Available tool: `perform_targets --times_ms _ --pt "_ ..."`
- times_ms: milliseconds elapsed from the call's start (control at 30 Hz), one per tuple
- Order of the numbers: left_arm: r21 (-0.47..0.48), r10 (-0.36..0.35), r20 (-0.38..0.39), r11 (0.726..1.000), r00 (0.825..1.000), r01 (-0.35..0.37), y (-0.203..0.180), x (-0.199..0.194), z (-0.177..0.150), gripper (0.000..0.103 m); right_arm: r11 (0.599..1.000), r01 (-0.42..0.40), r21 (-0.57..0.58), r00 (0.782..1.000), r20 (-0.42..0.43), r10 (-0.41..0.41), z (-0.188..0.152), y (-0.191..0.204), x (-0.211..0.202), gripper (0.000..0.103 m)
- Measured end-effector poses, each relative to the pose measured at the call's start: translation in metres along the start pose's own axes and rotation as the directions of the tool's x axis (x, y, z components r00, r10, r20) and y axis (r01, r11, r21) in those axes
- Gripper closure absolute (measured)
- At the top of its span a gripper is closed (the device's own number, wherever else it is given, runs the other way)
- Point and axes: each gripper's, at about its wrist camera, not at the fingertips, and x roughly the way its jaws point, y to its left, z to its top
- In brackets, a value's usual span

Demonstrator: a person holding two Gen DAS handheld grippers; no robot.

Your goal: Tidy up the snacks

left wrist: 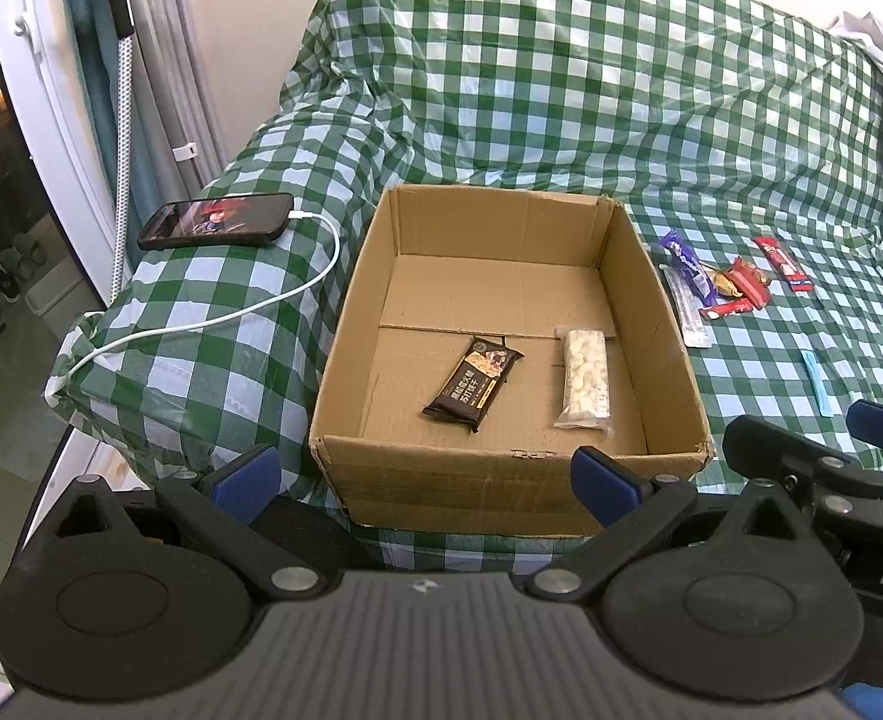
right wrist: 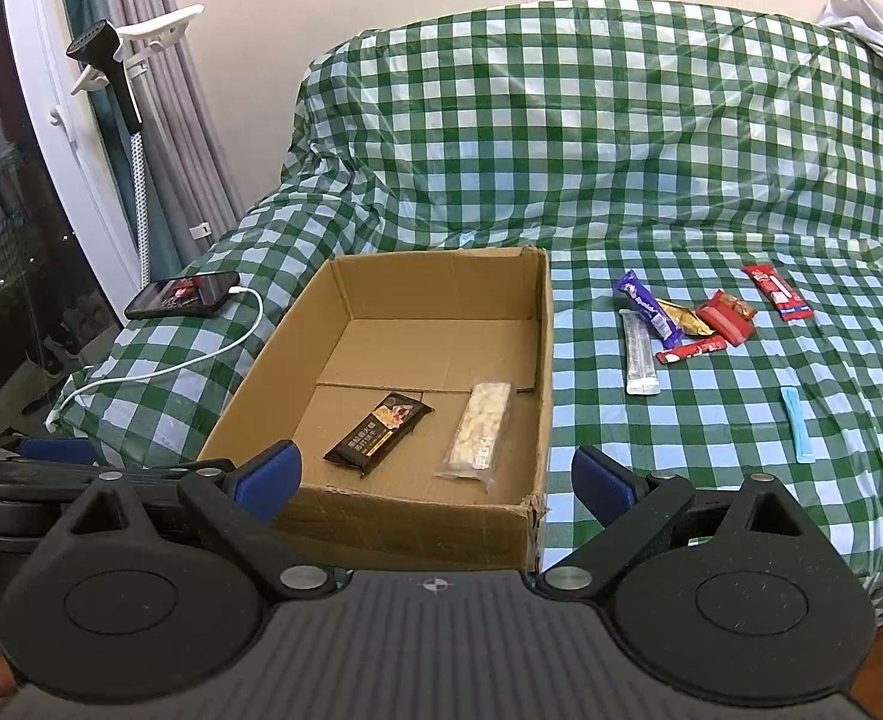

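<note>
Box (right wrist: pixel 537 360) sits left on the checked cover, holding a dark bar (right wrist: pixel 378 432) and a clear pack (right wrist: pixel 480 429). Right of it lie loose wrappers (right wrist: pixel 690 318): light, thin, probably slippery, best pinched mid-length. Left tool (left wrist: pixel 426 477) and right tool (right wrist: pixel 435 477) hang released, empty.

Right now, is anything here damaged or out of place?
The cardboard box is torn at its near right corner; the near rim is also ragged in the left wrist view. A phone on a white charging cable lies on the checked cloth left of the box; it is not a snack. Nothing is spilled.
</note>
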Motion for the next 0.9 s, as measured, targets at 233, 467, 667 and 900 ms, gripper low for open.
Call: perform_targets --times_ms 233,467,667,900 --pt "0.013 0.004 -0.005 1.000 1.000 -0.004 0.000 0.003 0.000 0.000 1.000 -0.004 0.007 1.000 -0.010 0.004 -0.003 -0.003 0.002 0.006" --pt "0.026 0.005 -0.013 1.000 1.000 -0.004 -0.002 0.007 0.001 0.000 1.000 -0.005 0.021 1.000 -0.022 0.006 -0.004 -0.006 0.006 0.006" --pt "0.033 0.007 -0.020 0.999 1.000 -0.006 -0.002 0.010 0.002 0.000 0.999 -0.007 0.033 0.999 -0.033 0.008 -0.003 -0.009 0.010 0.005" --pt "0.036 0.012 -0.027 0.999 1.000 -0.011 -0.003 0.013 0.003 0.000 0.999 -0.009 0.037 0.999 -0.035 0.011 -0.004 -0.010 0.012 0.005"
